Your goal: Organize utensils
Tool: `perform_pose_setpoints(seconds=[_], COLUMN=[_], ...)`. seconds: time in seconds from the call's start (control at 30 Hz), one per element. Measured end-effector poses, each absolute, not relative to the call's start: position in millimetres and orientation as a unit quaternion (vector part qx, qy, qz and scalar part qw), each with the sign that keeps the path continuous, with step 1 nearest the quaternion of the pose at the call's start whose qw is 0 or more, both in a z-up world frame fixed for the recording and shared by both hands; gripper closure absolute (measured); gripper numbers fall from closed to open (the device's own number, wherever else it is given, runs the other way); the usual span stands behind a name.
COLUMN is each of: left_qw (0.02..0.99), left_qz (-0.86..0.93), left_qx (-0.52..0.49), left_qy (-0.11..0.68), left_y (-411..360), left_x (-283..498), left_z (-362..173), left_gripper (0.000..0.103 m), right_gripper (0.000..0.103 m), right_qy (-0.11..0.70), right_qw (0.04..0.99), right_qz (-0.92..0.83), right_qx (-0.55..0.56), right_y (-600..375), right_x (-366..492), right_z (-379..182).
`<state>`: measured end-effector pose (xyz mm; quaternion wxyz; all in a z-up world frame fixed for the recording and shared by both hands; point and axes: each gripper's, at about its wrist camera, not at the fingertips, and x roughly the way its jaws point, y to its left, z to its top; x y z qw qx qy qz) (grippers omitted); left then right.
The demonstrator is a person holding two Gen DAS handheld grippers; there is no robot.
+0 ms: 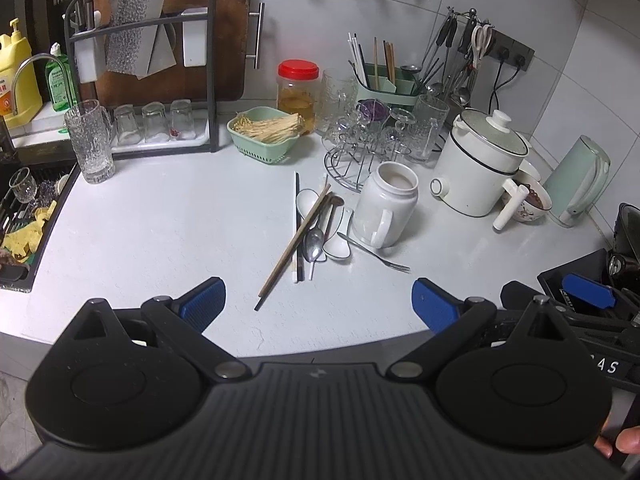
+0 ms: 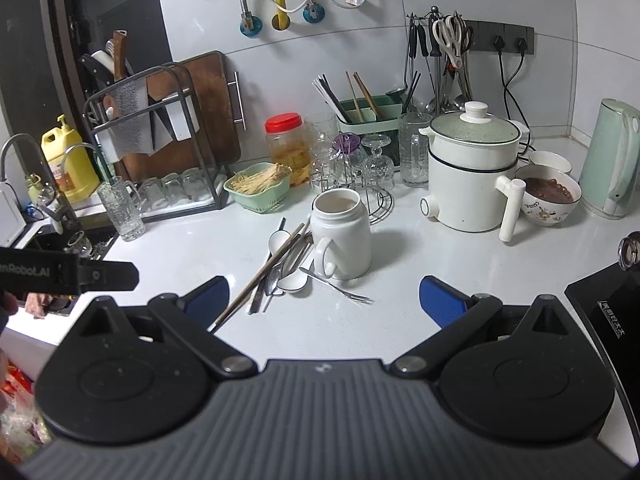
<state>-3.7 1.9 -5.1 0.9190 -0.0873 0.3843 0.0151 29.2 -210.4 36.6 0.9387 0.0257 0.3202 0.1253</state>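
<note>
Both tools, left tool (image 1: 318,306) and right tool (image 2: 324,300), hang spread wide and empty above the table's (image 1: 160,240) front edge. Utensil pile (image 1: 316,228) lies mid-table, touching the white jug (image 1: 384,208). Recommended: lift the topmost chopstick (image 1: 296,240) first.

Even cool overhead light; soft shadows; sharp focus; fisheye-bowed edges.

kettle (image 2: 614,156) cut off, sink (image 1: 24,216) cropped
</note>
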Motion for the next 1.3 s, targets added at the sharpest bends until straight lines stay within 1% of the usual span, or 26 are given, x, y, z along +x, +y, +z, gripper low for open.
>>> perform_pose_setpoints(seconds=[0.63,1.3], left_qw=[0.915,0.909], left_qz=[0.014,0.016], left_qx=[-0.087,-0.088], left_qy=[0.394,0.407], left_y=[0,2], left_x=[-11,0], left_z=[-12,-17], left_gripper=[0.002,0.002], right_gripper=[0.000,0.000], right_qy=[0.324,0.330], right_qw=[0.937,0.935], right_qz=[0.128,0.126], right_qx=[0.033,0.028], right_y=[-210,-209], right_x=[30,33], right_z=[32,28])
